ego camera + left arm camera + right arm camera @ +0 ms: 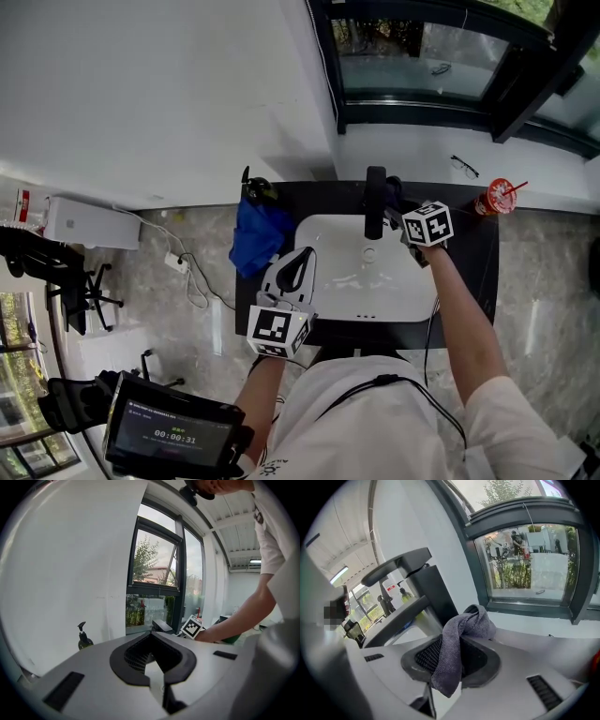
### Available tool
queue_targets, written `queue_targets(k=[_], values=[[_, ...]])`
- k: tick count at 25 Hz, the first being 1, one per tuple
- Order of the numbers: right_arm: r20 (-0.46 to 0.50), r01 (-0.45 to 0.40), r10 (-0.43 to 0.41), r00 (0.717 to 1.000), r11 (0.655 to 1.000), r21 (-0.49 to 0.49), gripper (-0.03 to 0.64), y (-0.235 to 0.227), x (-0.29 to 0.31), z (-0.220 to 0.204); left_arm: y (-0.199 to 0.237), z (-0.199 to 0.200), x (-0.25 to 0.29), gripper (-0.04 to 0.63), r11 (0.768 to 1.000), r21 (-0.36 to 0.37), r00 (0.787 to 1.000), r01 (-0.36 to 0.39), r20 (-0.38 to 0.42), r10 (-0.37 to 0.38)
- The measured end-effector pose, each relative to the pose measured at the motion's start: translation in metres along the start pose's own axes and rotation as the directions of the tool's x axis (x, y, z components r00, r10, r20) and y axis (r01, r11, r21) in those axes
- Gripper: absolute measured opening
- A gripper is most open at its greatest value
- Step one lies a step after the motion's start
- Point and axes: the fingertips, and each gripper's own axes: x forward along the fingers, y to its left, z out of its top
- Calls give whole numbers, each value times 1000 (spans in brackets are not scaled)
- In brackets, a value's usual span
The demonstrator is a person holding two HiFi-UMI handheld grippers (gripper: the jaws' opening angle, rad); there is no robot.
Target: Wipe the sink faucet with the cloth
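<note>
The right gripper (457, 665) had its jaws clamped on a grey cloth (461, 634). The cloth bunched up above the pads and hung down in a fold in front of them. In the head view this gripper (397, 208) sat at 12 o'clock of the white sink (328, 234), just beside the black faucet (375, 202). Whether the cloth touched the faucet could not be told from there. The left gripper (154, 660) had its jaws together with nothing between them. It hung over the sink's rim at about 8 o'clock (294, 266), well apart from the faucet.

The right gripper view alone showed the cloth clearly, with the faucet (424, 585) rising at 10 o'clock of it, its flat handle on top. The left gripper view alone gave a side look at a dark pump bottle (84, 639) standing against the wall, with the right gripper's marker cube and the person's forearm across from it. From the head view the bottle (256, 187) was only a small dark shape at 10 o'clock of the sink, above a heap of blue fabric (258, 234).

The sink was set in a dark counter (469, 258). A red cup (500, 198) with a straw stood at 2 o'clock of the sink (its contents could not be seen).
</note>
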Motion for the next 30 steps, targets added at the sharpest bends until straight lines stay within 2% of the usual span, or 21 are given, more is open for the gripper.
queue_targets(k=[6,14,30], values=[[122,-72,70,990,997,9,110,10,-22,28,-9,4,9,-6,1000,6,999,31,12,-31],[287,-156,144,947,988,18,110,28,-64,72,-25,12,11,-6,997,24,997,72,24,-73],[403,-261,276,873,961,-94,110,76,-122,114,-38,18,11,-6,992,39,991,120,51,-122]])
